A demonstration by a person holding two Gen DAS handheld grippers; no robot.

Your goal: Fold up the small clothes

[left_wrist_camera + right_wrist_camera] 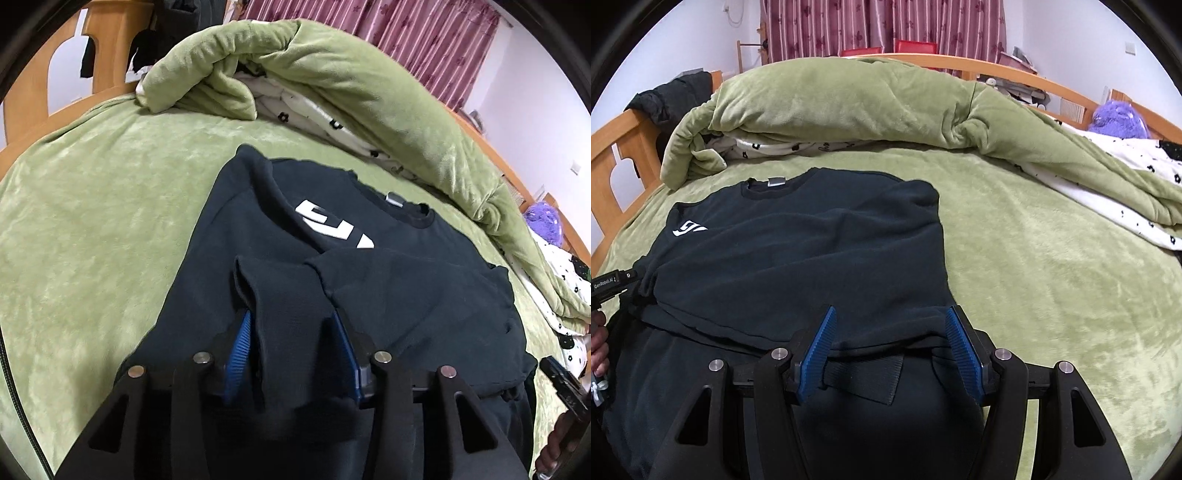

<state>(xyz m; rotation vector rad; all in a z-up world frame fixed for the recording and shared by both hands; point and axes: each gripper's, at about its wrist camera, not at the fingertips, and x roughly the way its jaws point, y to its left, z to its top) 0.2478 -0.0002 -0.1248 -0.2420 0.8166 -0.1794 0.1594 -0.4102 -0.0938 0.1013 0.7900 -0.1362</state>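
A black sweatshirt [258,229] with a white chest logo lies on the green bed cover, its sleeves folded in over the body; it also shows in the right wrist view [798,251]. My left gripper [291,325] has its blue pads apart with a folded sleeve cuff lying between them. My right gripper [890,332] is open over the garment's near edge, a ribbed cuff [868,373] lying between its fingers. The left gripper's body shows at the left edge of the right wrist view [613,284].
A rolled green duvet [849,107] with white flowered lining lies across the back of the bed. The wooden bed frame [613,158] runs behind it. A purple plush [1119,118] sits far right. Green bed cover [1052,277] extends right of the sweatshirt.
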